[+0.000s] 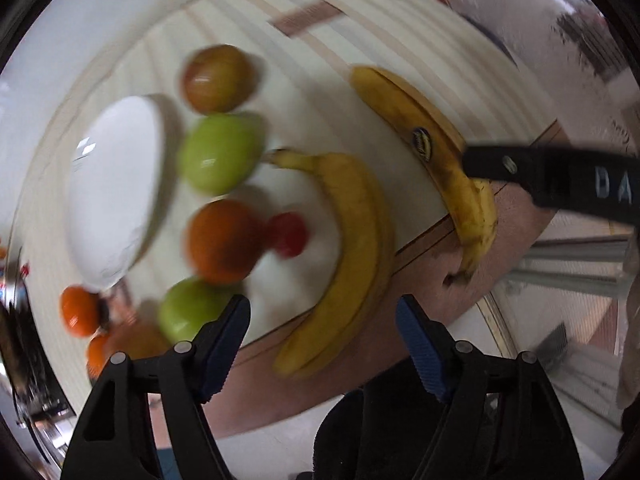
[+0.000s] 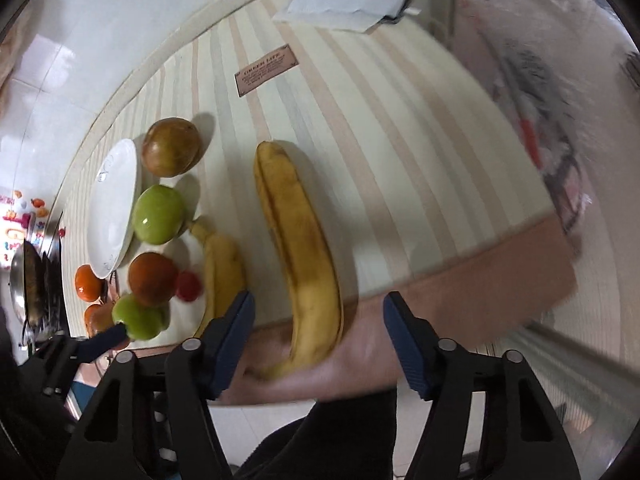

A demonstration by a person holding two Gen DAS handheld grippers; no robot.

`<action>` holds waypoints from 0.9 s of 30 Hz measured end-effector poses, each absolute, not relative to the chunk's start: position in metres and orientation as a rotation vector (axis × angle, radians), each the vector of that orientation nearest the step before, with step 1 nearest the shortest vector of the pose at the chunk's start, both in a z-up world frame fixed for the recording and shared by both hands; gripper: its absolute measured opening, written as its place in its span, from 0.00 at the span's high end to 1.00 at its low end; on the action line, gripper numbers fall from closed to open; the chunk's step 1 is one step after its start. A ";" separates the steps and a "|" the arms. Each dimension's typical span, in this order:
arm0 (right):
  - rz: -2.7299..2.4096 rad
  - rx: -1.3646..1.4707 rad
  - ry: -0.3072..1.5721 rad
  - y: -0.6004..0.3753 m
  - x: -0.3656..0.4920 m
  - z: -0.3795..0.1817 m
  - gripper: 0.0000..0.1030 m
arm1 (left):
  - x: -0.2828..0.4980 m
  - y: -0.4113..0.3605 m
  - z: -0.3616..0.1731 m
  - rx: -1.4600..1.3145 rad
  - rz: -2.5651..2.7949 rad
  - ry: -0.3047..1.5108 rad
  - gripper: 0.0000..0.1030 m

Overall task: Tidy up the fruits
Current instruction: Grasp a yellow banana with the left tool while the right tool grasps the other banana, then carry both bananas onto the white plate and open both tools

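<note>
Two bananas lie on the striped table. The nearer-left banana (image 1: 352,256) (image 2: 222,276) curves beside a row of fruit: a brownish apple (image 1: 218,78) (image 2: 172,152), a green apple (image 1: 218,152) (image 2: 160,214), an orange-red fruit (image 1: 222,240) (image 2: 152,278), a small red fruit (image 1: 288,234) (image 2: 188,286) and another green apple (image 1: 188,312) (image 2: 138,318). The stickered banana (image 1: 428,148) (image 2: 300,248) overhangs the table edge. My left gripper (image 1: 324,340) is open above the near edge. My right gripper (image 2: 318,340) is open, its jaws either side of the stickered banana's near end.
A white plate (image 1: 116,188) (image 2: 114,204) sits left of the fruit row, with small oranges (image 1: 78,310) (image 2: 88,282) beyond it. A folded white cloth (image 2: 344,0) lies at the far end. A brown label (image 2: 266,68) is on the tablecloth. The table edge (image 2: 460,280) drops to the floor.
</note>
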State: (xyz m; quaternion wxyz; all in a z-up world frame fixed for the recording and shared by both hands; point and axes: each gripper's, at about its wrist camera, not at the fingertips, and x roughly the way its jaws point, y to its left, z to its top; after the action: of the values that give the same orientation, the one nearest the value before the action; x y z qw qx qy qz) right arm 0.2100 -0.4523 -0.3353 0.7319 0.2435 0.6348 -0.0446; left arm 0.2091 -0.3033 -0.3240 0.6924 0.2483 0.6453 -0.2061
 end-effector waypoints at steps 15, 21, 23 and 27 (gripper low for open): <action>0.010 0.417 1.522 -0.438 0.229 -0.366 0.62 | 0.206 -0.316 -0.344 0.541 -0.573 1.452 0.66; 0.002 0.451 1.557 -0.441 0.203 -0.368 0.62 | 0.216 -0.301 -0.347 0.353 -0.496 1.577 0.64; -0.006 0.465 1.556 -0.440 0.203 -0.370 0.61 | 0.223 -0.303 -0.348 0.328 -0.468 1.601 0.64; -0.023 0.421 1.544 -0.434 0.206 -0.373 0.60 | 0.229 -0.315 -0.348 0.391 -0.448 1.579 0.64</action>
State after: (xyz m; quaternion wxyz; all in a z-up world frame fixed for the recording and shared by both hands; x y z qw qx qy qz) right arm 0.2061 -0.4340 -0.3730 0.6964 0.1890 0.6922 -0.0102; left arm 0.2291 -0.3150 -0.3477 0.6647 0.1733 0.6991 -0.1985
